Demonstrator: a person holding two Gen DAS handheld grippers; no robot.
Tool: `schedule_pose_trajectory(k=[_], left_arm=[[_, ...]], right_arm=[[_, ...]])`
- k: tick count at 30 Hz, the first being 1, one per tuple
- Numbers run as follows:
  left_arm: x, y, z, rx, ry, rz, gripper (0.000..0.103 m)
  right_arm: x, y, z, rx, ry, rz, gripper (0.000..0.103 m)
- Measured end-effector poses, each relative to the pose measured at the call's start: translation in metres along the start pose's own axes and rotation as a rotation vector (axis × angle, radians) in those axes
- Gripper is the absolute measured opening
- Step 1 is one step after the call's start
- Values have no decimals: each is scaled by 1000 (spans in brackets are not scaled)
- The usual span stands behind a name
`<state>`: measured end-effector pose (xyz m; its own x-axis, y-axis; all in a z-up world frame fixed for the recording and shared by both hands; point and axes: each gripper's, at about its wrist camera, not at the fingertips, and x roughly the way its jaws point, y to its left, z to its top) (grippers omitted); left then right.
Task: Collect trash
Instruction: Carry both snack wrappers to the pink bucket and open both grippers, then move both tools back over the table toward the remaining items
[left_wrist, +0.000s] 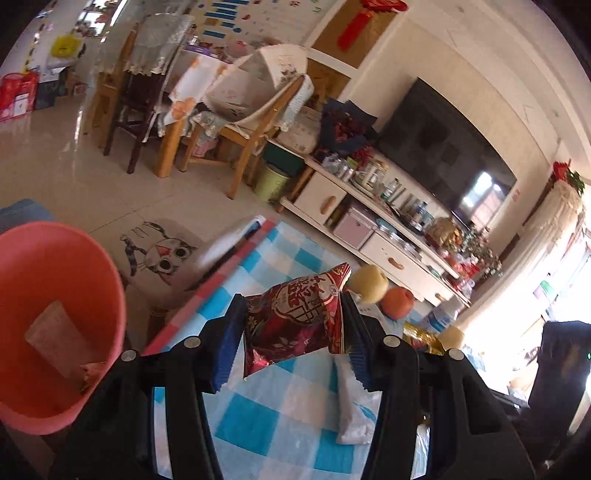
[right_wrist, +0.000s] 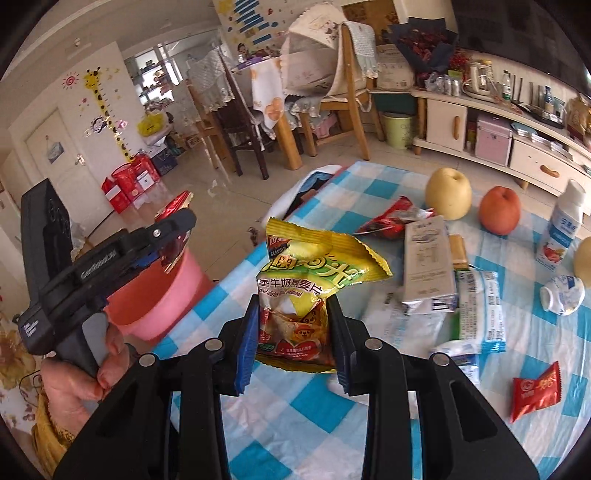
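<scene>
Left gripper (left_wrist: 293, 325) clamps a red packet (left_wrist: 295, 317) — right gripper (right_wrist: 291, 332) clamps a yellow bag (right_wrist: 306, 280); the left hand (right_wrist: 74, 384) grips its handle.

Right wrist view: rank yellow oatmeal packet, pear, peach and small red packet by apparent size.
1. yellow oatmeal packet, though nearness to the camera inflates it.
2. pear.
3. peach and small red packet look about alike; unranked.

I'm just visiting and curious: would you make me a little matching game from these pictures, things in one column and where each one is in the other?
Things:
1. red wrapper
2. yellow packet
3. pear
4. card

Places:
A. in the pink bin
B. in the right gripper
C. on the checked cloth
D. in the left gripper

Pairs: 1-D, 2-B, 3-C, 4-A
</scene>
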<state>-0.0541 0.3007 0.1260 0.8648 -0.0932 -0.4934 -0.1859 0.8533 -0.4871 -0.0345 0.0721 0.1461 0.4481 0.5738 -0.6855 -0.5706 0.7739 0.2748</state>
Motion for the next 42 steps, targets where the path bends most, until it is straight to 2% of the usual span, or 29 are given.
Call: schedule_pose_trajectory(k=[1,5,10,13,16,20,22,24,27,29,32,35,38,42], left_arm=[[-4,11,5,-30,-17,25,53],[-20,57,25,-135,-103,200,53],[-33,116,36,-280,-125,409,53],[-39,146,41,-374,-119,486,53],[-40,163,43,-425,-106,525,53],[-43,180,45,-479,-95,555,53],[-44,186,44,-506,-101,586,57],[-43,190,44,-528,-94,591,64],[-43,191,43,-519,-90,613,73],[-42,189,43,-501,-100,617,80],[-41,181,41,-456,-123,621,83],[-37,168,40,-387,-149,610,87],[-35,153,40,-334,-191,561,91],[-31,133,39,-268,-230,498,92]], right_arm=[[5,12,2,-22,6,13,36],[27,58,7,-95,22,54,36],[61,109,14,-154,47,100,36],[82,138,20,-171,48,130,36],[107,161,30,-169,50,169,36],[141,191,38,-217,84,159,38],[153,199,40,-227,103,158,40],[162,202,41,-238,106,129,46],[160,193,40,-183,88,129,60],[150,189,39,-172,59,103,71],[134,177,37,-167,24,43,82],[118,163,33,-139,6,1,87],[106,150,30,-136,-2,-59,90],[89,132,23,-141,-7,-113,91]])
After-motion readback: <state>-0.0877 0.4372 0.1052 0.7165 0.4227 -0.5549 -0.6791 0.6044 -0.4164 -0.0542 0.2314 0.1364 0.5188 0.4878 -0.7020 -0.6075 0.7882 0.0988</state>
